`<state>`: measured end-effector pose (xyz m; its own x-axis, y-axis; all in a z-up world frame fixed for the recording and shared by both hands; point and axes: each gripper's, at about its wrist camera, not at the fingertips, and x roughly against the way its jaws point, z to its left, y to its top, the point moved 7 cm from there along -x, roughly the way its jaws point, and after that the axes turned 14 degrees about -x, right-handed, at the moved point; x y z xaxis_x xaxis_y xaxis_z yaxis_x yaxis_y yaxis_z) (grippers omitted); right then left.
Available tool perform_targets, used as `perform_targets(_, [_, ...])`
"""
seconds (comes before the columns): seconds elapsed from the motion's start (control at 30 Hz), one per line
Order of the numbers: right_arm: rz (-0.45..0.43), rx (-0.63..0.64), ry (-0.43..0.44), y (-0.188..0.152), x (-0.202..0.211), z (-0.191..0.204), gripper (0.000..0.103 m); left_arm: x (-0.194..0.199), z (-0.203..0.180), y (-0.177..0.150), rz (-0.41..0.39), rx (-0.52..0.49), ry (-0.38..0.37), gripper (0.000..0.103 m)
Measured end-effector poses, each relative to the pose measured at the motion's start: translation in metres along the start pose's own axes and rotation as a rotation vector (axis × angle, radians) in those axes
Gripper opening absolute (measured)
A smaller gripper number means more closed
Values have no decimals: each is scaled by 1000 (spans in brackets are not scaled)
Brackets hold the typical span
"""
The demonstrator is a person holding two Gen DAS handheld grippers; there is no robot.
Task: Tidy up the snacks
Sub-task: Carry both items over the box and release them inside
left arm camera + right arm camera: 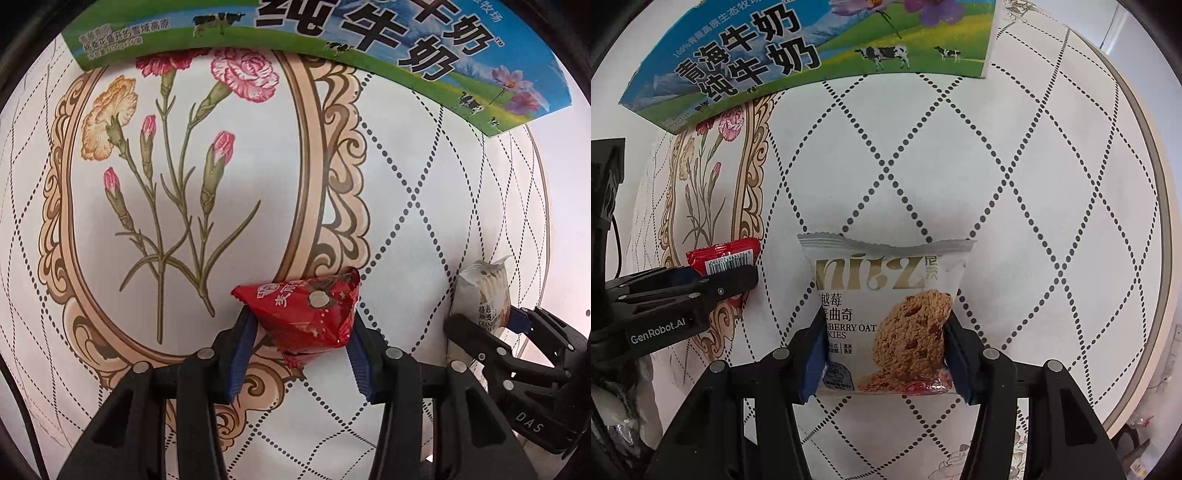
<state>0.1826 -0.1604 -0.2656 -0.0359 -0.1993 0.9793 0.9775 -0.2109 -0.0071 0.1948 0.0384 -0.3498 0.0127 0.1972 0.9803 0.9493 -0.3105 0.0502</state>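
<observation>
My left gripper is shut on a red snack packet and holds it above the floral tablecloth. In the right wrist view this gripper and the red packet show at the left. My right gripper is shut on a white cranberry oat cookie packet. In the left wrist view the right gripper holds the white packet at the right. A green and blue milk carton box stands at the far side of the table; it also shows in the right wrist view.
The round table has a white cloth with dotted diamonds and a carnation picture in an ornate frame. The table's rim curves along the right. Floor clutter lies beyond the edge.
</observation>
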Motion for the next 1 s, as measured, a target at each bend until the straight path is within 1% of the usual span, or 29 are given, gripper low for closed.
perform_targets(0.03, [1,8,-10,0,-3,0,60,1,0,5,-6,-6,7,44])
perform_targets(0.07, [-2,14,-18,-2,-8,1,60,0,-5,17,-11,-14,14,43])
perform_targets(0.13, [-15,33,-33,-2,-14,3,58,3,-14,15,-26,-27,31,42])
perform_targets(0.17, [-28,43,-32,-3,-11,0,56,6,-23,7,-35,-28,31,41])
perform_targets(0.3, [-51,47,-3,-4,0,1,53,26,-33,-5,-63,-30,17,41])
perform_targets(0.4, [-58,19,63,-2,14,-1,53,50,-44,-3,-98,-32,-4,41])
perform_targets(0.5, [-69,-3,131,5,34,3,53,92,-52,4,-163,-39,-26,41])
perform_targets(0.6, [-105,-11,221,17,69,15,53,131,-52,18,-221,-45,-33,41])
perform_targets(0.63, [-122,-7,248,24,84,18,53,145,-53,26,-247,-38,-41,41])
perform_targets(0.7, [-161,5,286,38,111,30,53,171,-52,51,-273,-45,-50,41])
perform_targets(0.73, [-192,17,308,51,131,38,53,180,-48,61,-287,-40,-53,41])
perform_targets(0.77, [-214,24,325,61,145,46,53,187,-32,79,-295,-45,-56,41])
perform_targets(0.8, [-231,35,338,72,156,56,53,192,-30,94,-295,-56,-30,41])
perform_targets(0.83, [-248,47,343,85,167,64,53,194,-26,105,-287,-62,6,41])
perform_targets(0.87, [-267,59,347,103,174,78,53,197,-7,118,-279,-64,25,41])
perform_targets(0.9, [-281,67,346,117,177,90,53,195,-1,130,-262,-62,51,41])
perform_targets(0.93, [-300,83,327,138,182,98,53,190,6,141,-231,-57,71,41])
perform_targets(1.0, [-316,94,295,173,177,117,53,172,25,161,-158,-33,70,41])
